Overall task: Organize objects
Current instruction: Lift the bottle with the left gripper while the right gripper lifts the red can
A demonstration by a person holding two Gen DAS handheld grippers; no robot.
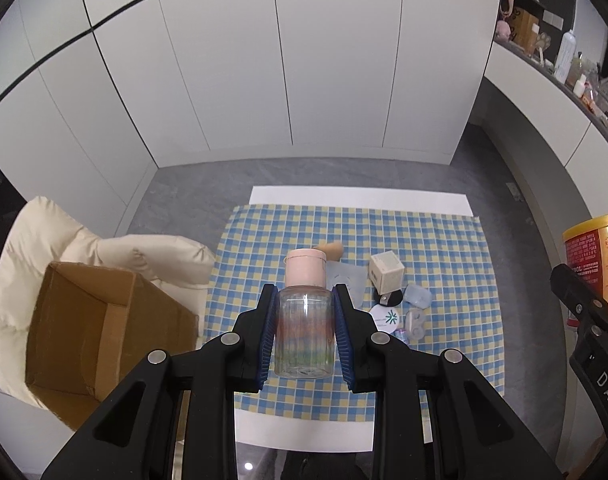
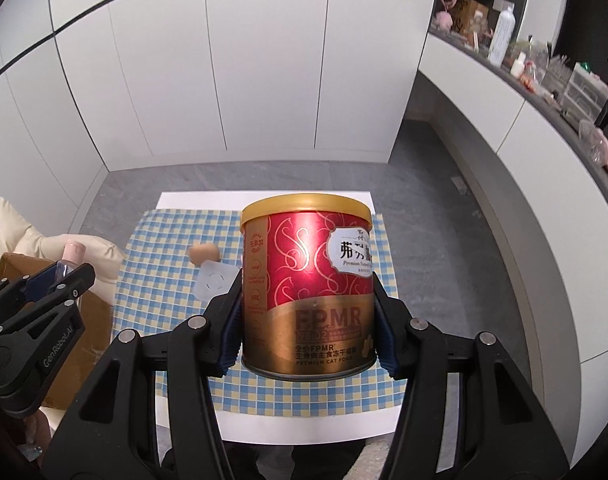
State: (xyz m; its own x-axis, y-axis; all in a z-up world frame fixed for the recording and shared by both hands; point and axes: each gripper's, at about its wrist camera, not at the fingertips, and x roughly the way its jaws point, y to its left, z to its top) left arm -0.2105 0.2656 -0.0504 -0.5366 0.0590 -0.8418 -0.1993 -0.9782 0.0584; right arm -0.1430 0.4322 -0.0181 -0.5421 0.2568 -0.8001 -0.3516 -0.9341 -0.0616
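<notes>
Now both loads hang above the checked surface (image 1: 443,240): left tool (image 1: 305,330) clamps the clear bottle (image 1: 304,332), right tool (image 2: 307,320) grips the cat-food can (image 2: 307,292), likely bound for the cardboard box (image 1: 104,328).

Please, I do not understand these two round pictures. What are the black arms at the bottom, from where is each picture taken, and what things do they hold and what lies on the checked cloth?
The black arms are hand-held grippers, one per hand, each with a wide-angle camera looking along its two fingers.

The left camera's picture shows the left gripper shut on a clear bottle with a pink cap. The right camera's picture shows the right gripper shut on a red and gold can of cat food. Both things are held above the table.

On the checked cloth lie a small white box, a round white tin, a clear packet, a tan egg-shaped thing and some small bluish items. To the left an open cardboard box rests on a cream cushion.
</notes>
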